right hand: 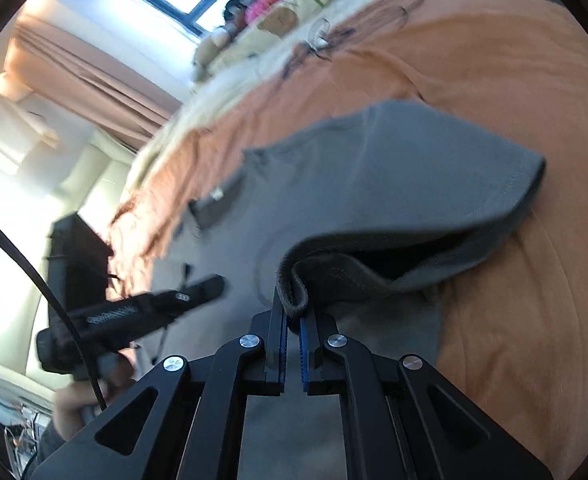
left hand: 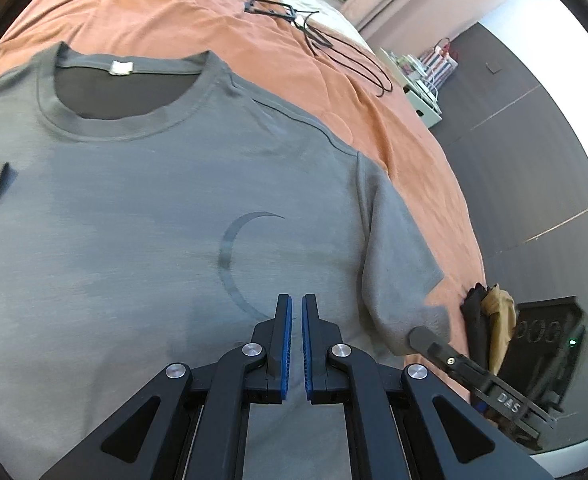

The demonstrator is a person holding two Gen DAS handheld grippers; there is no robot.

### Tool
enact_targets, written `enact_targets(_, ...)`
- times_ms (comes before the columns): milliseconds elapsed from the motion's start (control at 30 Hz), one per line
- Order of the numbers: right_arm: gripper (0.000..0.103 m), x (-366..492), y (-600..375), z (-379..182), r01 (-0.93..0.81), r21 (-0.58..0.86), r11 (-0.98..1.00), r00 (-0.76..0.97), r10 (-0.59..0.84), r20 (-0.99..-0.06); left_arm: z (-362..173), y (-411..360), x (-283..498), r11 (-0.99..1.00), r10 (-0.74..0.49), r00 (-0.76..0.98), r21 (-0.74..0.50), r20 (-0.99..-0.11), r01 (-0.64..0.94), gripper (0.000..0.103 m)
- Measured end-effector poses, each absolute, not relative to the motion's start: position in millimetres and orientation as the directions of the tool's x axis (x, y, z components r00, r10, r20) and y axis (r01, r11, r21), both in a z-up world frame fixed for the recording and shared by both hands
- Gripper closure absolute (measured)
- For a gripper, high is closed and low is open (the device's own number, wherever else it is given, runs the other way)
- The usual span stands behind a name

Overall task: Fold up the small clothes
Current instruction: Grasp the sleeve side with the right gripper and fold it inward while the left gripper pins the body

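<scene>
Fingers of my left gripper (left hand: 297, 312) stand nearly together, a narrow slit between the blue ribbed pads (left hand: 288, 344); nothing lies between them; they hover over the lower chest of the grey short-sleeved cotton T-shirt (left hand: 134, 220), just beside its dark crescent print (left hand: 234, 256); whether the tips touch the cloth I cannot tell.

T-shirt lies front-up and mostly flat on the orange bedspread (left hand: 222, 24); round collar (left hand: 126, 120) with its small white neck label (left hand: 121, 67) on the far side from me; one sleeve (left hand: 398, 264) spread toward the bed's edge.

My right gripper (right hand: 293, 308) is closed on that sleeve's hem (right hand: 294, 284); the thick folded edge is pinched between the blue pads (right hand: 304, 344), and the sleeve (right hand: 394, 184) is lifted off the bedspread (right hand: 514, 300), arching up with a dark hollow beneath it; the view is motion-blurred.

Black cord and frame (left hand: 294, 20) lie on the bedspread, well apart from the shirt; a black and tan cloth bundle (left hand: 490, 320) hangs at the bed's edge near the sleeve.
</scene>
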State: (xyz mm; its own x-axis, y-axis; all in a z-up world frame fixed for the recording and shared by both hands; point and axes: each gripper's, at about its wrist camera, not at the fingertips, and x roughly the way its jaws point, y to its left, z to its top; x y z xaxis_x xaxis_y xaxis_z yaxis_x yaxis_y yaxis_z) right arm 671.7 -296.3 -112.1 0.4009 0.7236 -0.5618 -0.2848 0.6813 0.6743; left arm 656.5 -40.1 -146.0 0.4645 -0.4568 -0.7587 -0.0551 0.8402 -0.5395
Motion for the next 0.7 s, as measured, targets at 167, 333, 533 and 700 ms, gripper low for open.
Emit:
enact_targets(167,0.044,687,-334,-117,-0.201,0.71,0.674,0.434,0.711,-0.553,-142,-38,655,0.847,-0.449,0.466,-0.53,-0.762,-0.05,0.1)
enact_targets(333,0.037,699,-370,-126,-0.119,0.802,0.585,0.46,0.749,-0.478,-142,-40,653,0.851,-0.448,0.467,-0.523,-0.763,-0.038,0.1)
enact_targets(533,0.037,721,-401,-155,0.041,0.855,0.518,0.474,0.743,-0.473,-147,-43,656,0.852,-0.452,0.463,-0.523,-0.763,-0.03,0.1)
enact_targets(700,0.037,741,-395,-159,0.06,0.87,0.489,0.495,0.742,-0.451,-154,-43,659,0.852,-0.452,0.457,-0.522,-0.766,-0.033,0.1)
